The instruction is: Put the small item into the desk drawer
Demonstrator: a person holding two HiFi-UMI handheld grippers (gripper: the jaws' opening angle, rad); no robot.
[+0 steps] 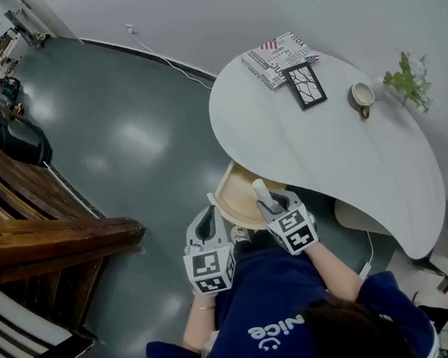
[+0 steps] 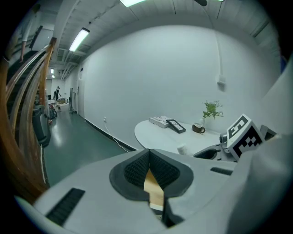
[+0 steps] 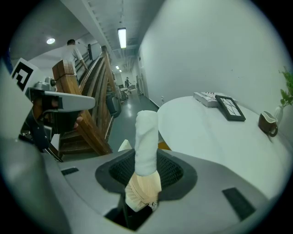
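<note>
Roll (image 3: 146, 141), white with tan end, in right gripper (image 3: 145, 170) jaws; left gripper (image 2: 149, 159) jaws closed

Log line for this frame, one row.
left gripper shut on drawer | right gripper shut on small item, at open drawer | placement not yet done

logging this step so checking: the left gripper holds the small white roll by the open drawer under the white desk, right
Not the left. The right gripper holds the small white roll, clamped between its jaws in the right gripper view, by the open drawer under the white desk.
</note>
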